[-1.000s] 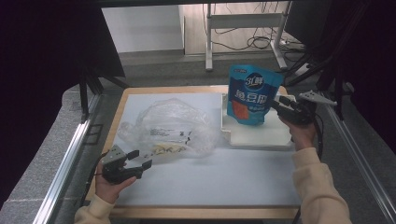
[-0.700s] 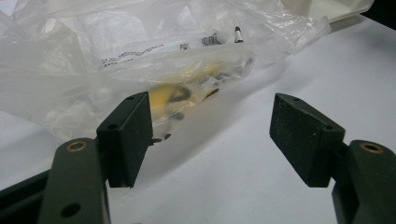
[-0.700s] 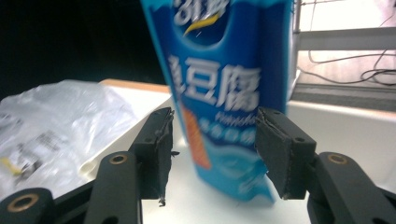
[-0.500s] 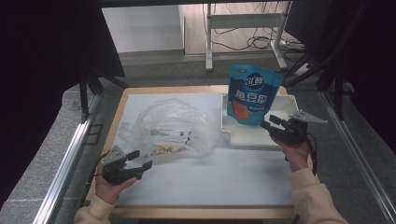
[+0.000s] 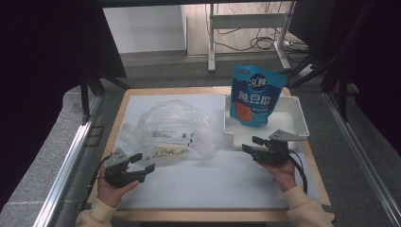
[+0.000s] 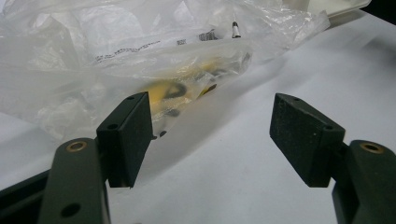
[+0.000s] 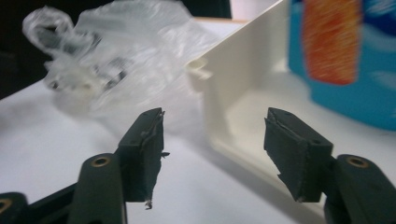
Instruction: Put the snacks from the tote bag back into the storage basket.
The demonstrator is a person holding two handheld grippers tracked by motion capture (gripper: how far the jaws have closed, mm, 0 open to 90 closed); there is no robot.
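1. Inside the clear plastic bag (image 5: 175, 130) the contents were hard to read; yellow shapes (image 6: 175, 91) showed blurred through the film.
2. The blue pouch (image 5: 255, 94) stood upright in the white tray (image 5: 295, 118), its long axis vertical, printed face toward the person.
3. The left gripper (image 5: 142, 163) was wide open and empty, near the bag.
4. The right gripper (image 5: 250, 144) had just been opening, nothing between its jaws, beside the tray's near corner.

My tongs (image 5: 142, 162) were black. The pouch (image 5: 256, 95) was blue with an orange patch, the tray (image 5: 298, 124) cream, the bag (image 5: 176, 125) clear over yellow, the table (image 5: 208, 182) white.
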